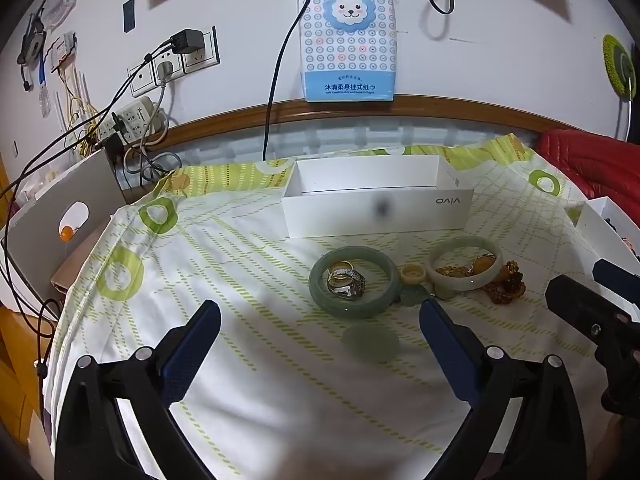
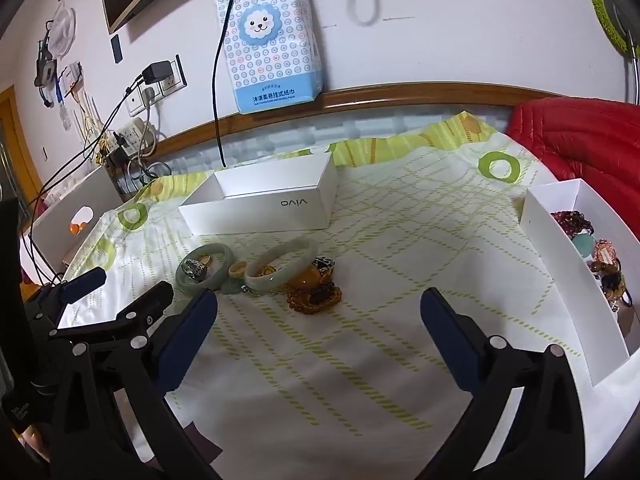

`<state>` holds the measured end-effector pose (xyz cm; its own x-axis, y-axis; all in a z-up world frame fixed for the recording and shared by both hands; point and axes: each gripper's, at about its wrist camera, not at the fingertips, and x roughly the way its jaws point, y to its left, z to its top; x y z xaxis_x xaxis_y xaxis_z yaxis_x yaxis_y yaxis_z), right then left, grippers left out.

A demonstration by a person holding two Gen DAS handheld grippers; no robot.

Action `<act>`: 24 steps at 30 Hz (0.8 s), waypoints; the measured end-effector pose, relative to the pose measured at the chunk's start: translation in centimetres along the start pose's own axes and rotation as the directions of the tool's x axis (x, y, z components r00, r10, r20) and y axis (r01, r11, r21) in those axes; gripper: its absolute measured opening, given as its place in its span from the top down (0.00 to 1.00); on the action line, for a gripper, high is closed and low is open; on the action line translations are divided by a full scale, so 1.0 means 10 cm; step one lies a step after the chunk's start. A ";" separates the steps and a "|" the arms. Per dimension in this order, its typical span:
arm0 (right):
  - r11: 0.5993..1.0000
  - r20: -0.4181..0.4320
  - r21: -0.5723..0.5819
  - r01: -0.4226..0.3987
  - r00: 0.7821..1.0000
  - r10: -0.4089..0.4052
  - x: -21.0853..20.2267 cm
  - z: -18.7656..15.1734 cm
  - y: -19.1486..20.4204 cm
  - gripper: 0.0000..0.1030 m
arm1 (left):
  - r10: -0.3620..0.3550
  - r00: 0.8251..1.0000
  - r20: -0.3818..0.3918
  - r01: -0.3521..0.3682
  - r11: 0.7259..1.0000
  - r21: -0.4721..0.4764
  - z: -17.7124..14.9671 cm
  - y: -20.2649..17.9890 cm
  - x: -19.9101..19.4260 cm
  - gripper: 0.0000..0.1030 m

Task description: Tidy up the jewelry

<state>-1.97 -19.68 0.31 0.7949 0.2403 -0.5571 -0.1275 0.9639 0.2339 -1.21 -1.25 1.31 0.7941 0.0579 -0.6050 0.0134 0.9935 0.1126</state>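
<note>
On the green-patterned cloth (image 1: 248,280), a cluster of jewelry lies in front of the white vivo box (image 1: 378,210). Green jade bangle (image 1: 320,280) lies flat with several metal rings (image 1: 346,280) inside its loop. Beside it: small cream ring (image 1: 414,274), then a pale bangle (image 1: 464,282) resting over amber bead strands (image 1: 506,288). A pale green disc (image 1: 370,340) lies apart, nearer the left gripper (image 1: 320,314).

Left gripper: jaws spread wide, nothing between them, hovering short of the green bangle. Right gripper (image 2: 318,304): jaws likewise wide, holding nothing, over bare cloth beside the amber beads.

A second white box (image 2: 560,264) at the right edge holds mixed beads and pendants (image 2: 600,252). The vivo box interior shows no contents from either view.
</note>
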 end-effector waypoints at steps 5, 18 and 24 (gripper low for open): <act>1.000 -0.002 0.000 -0.004 1.000 0.004 0.01 0.01 0.02 0.04 | -0.001 1.000 0.001 0.001 1.000 0.001 0.00 0.00 0.00 0.03; 1.000 -0.003 0.002 0.001 1.000 -0.001 0.01 0.01 -0.03 0.04 | 0.001 1.000 0.007 -0.001 1.000 0.001 0.00 0.00 -0.02 0.03; 1.000 -0.004 0.002 0.001 1.000 -0.001 0.01 0.01 -0.03 0.04 | 0.002 1.000 0.008 -0.002 1.000 0.001 -0.01 0.00 -0.02 0.03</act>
<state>-1.78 -19.97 0.29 0.7928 0.2402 -0.5601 -0.1259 0.9638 0.2352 -1.37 -1.25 1.37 0.7987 0.0588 -0.5988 0.0127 0.9933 0.1145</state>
